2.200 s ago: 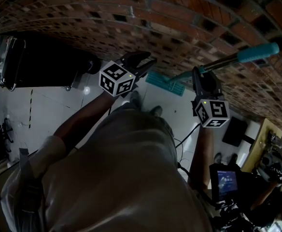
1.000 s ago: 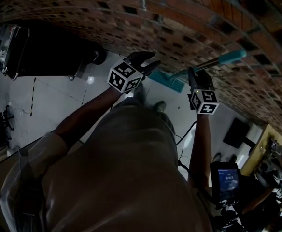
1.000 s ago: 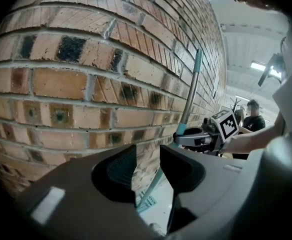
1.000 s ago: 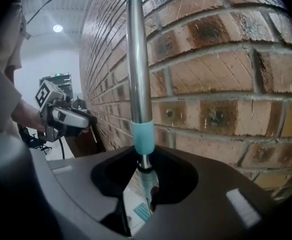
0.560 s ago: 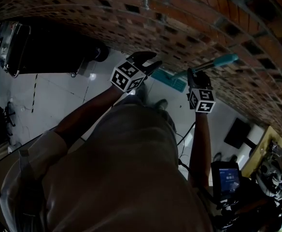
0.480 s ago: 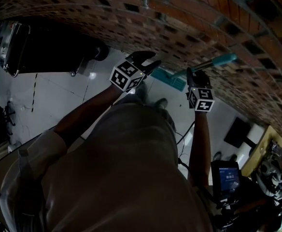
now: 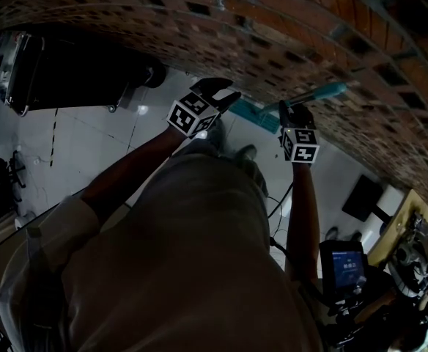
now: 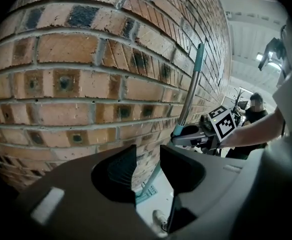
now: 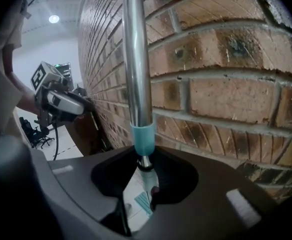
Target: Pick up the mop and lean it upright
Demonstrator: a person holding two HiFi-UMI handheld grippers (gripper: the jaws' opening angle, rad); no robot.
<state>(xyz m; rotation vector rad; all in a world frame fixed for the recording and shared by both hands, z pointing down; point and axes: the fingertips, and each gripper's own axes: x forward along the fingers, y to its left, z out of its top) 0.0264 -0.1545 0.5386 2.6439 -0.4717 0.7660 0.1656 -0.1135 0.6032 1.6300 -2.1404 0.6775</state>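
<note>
Mop is leaning near the brick wall, upper right of the head view. Left gripper, bottom centre of its view, is gaping empty. Right gripper, bottom centre, is clamping the handle; resting it on brick before releasing seems wise.
</note>
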